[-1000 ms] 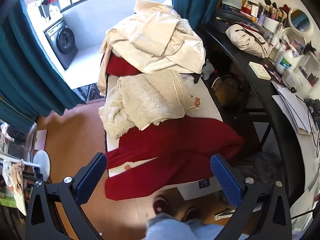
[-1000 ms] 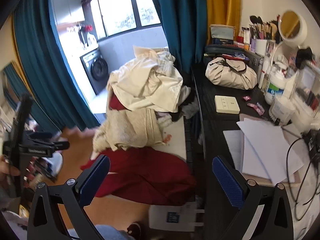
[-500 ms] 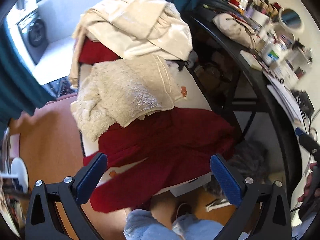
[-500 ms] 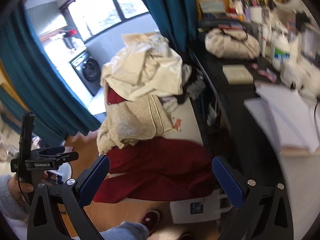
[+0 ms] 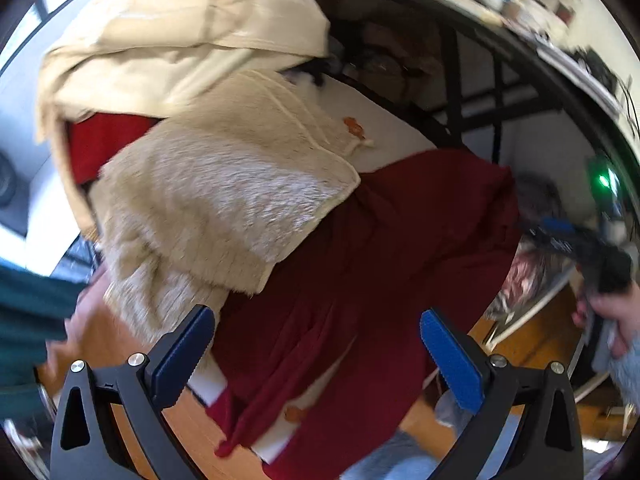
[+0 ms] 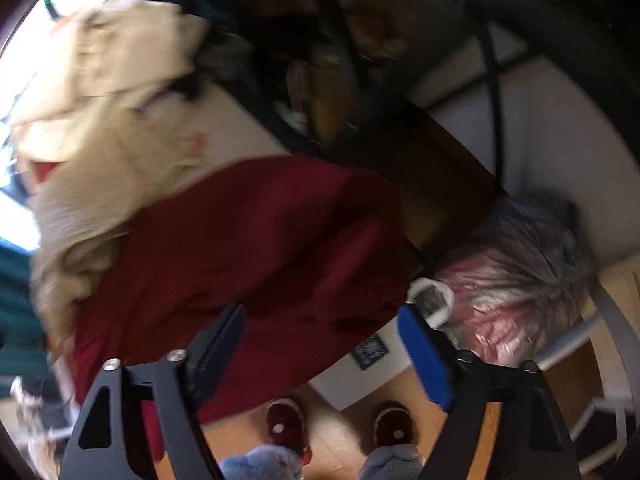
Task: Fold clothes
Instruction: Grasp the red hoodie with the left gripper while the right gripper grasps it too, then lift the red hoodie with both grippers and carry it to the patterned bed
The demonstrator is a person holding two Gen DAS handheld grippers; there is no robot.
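A dark red garment (image 5: 360, 272) lies spread over the near end of a white table (image 5: 392, 144) and hangs off its front edge. It also shows in the right wrist view (image 6: 256, 248). A cream fleece garment (image 5: 224, 200) overlaps its far left part. My left gripper (image 5: 316, 344) is open and empty just above the red garment. My right gripper (image 6: 320, 336) is open and empty above the red garment's near right edge. The right gripper also shows at the right of the left wrist view (image 5: 576, 240).
A pile of cream clothes (image 5: 180, 28) and a bright red item (image 5: 100, 144) fill the table's far end. A black desk (image 5: 500, 40) runs along the right. A plastic bag (image 6: 516, 280) lies on the floor beside the table. My slippered feet (image 6: 288, 420) stand below.
Both grippers have dropped down and forward toward the red garment, which now fills much more of each view. Both stay open.
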